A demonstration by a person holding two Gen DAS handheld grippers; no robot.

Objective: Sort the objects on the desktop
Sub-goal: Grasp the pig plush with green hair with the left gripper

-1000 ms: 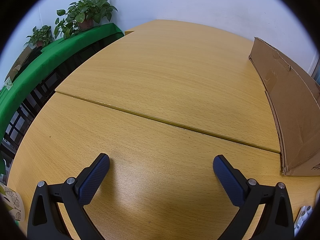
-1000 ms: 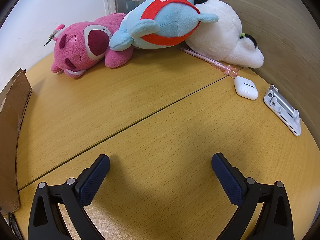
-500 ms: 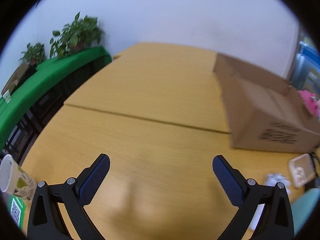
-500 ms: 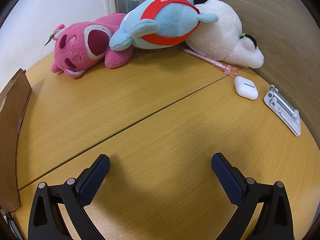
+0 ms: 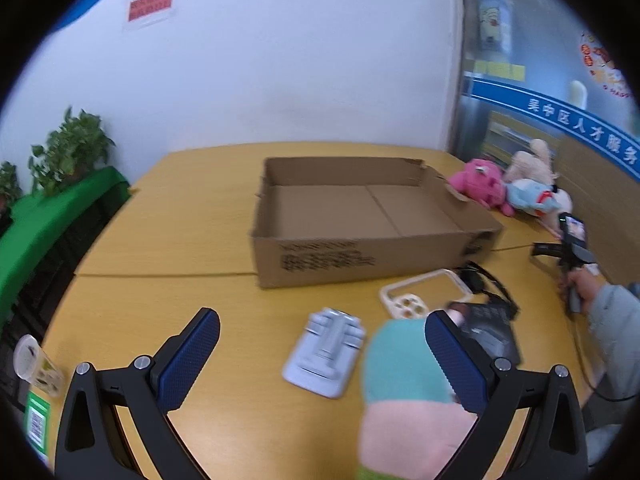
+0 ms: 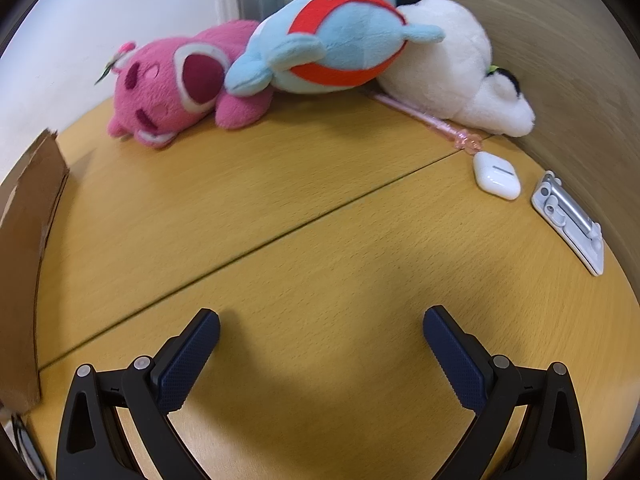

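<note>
My left gripper (image 5: 318, 334) is open above the wooden table (image 5: 168, 304), with nothing between its fingers. Just beyond it lie a pale grey stand (image 5: 326, 354), a teal and pink soft toy (image 5: 404, 396) against the right finger, a white frame (image 5: 424, 294) and a black flat object (image 5: 490, 336). An open, empty cardboard box (image 5: 360, 220) stands further back. My right gripper (image 6: 320, 338) is open over bare wood. Ahead of it lie a pink plush (image 6: 176, 88), a blue plush (image 6: 340, 52), a white plush (image 6: 452, 80), a white earbud case (image 6: 496, 176), a pink wand (image 6: 440, 124) and a silver stand (image 6: 568, 220).
A paper cup (image 5: 36, 368) and a green card (image 5: 38, 424) sit at the table's left edge. Plants on a green-covered shelf (image 5: 60, 208) stand left. A hand (image 5: 584, 286) holds the other gripper at right. A box flap (image 6: 28, 232) borders the right wrist view.
My left gripper has swung right and risen, bringing the whole box, the grey stand, the soft toy and the plush pile into view. The right gripper has barely moved.
</note>
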